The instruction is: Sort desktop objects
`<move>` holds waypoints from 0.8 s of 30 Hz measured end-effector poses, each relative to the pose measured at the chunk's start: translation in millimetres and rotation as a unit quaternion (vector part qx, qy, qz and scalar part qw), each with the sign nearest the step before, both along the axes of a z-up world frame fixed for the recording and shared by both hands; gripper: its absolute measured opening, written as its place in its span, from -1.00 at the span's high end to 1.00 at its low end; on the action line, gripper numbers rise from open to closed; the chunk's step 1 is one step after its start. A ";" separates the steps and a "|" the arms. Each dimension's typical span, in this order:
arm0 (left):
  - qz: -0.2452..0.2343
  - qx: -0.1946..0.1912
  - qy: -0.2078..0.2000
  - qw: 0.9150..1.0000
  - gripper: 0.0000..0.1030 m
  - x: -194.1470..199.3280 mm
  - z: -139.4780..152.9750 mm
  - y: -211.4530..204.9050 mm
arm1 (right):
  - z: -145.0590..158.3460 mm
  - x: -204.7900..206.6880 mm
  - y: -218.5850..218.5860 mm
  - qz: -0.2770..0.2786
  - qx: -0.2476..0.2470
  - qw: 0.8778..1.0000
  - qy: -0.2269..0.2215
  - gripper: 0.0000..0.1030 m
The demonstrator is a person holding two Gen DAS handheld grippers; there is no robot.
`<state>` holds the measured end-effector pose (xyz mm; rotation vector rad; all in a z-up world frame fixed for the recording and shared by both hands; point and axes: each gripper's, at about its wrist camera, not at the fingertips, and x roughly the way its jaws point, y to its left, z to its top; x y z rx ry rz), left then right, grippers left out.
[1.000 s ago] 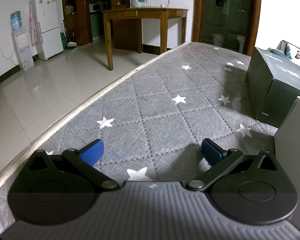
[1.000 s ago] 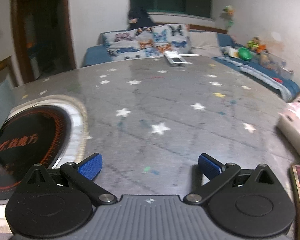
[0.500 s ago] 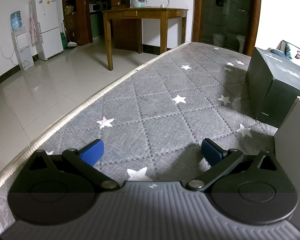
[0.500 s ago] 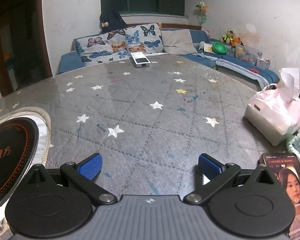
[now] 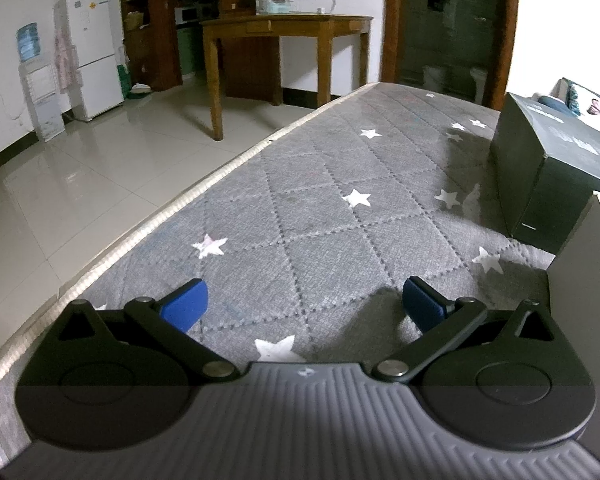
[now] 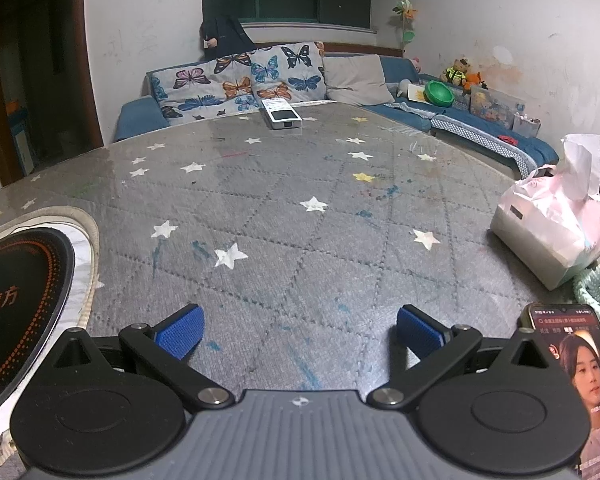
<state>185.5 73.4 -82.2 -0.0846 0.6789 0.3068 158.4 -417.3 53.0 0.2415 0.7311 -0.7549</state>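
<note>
A lit smartphone (image 6: 576,364) showing a video lies at the lower right of the right wrist view, its lower part cut off by the frame and its left edge hidden behind the right gripper (image 6: 298,330), whose blue ribbed pads stand wide apart with nothing between them. Just beyond it sit a pale green knotted rope ring (image 6: 598,292), only partly in view, and a soft pink-and-white tissue pack (image 6: 556,232); a white rectangular remote-like device (image 6: 281,117), its markings too small to read, lies well apart at the far edge. A round black disc with orange lettering (image 6: 16,308) is cropped at the left. All rest on the desk, covered in a grey quilted star-print mat (image 6: 284,216). Only the left wrist view shows the left gripper (image 5: 302,304), likewise spread open and empty, a dark green cardboard box (image 5: 552,172) and a plain grey box (image 5: 588,276) cut off at the right.
</note>
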 end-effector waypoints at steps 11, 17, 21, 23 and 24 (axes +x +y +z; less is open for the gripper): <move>-0.007 0.000 -0.002 1.000 -1.00 -0.1 -1.9 1.8 | -1.0 -1.3 -3.0 0.000 -0.001 1.000 0.000 -1.00; -0.007 0.001 -0.003 1.000 -1.00 0.4 -2.0 1.9 | -0.7 -1.1 -2.3 0.000 -0.001 1.000 0.000 -1.00; -0.007 0.001 -0.003 1.000 -1.00 0.5 -2.0 1.2 | -0.6 -0.5 -2.2 0.000 -0.001 1.000 0.000 -1.00; -0.007 0.000 -0.003 1.000 -1.00 0.1 -1.8 1.5 | -0.4 -0.3 -2.3 0.000 -0.001 1.000 0.000 -1.00; -0.007 0.000 -0.003 1.000 -1.00 0.2 -1.8 1.3 | -0.4 -0.3 -2.2 0.000 -0.001 1.000 0.000 -1.00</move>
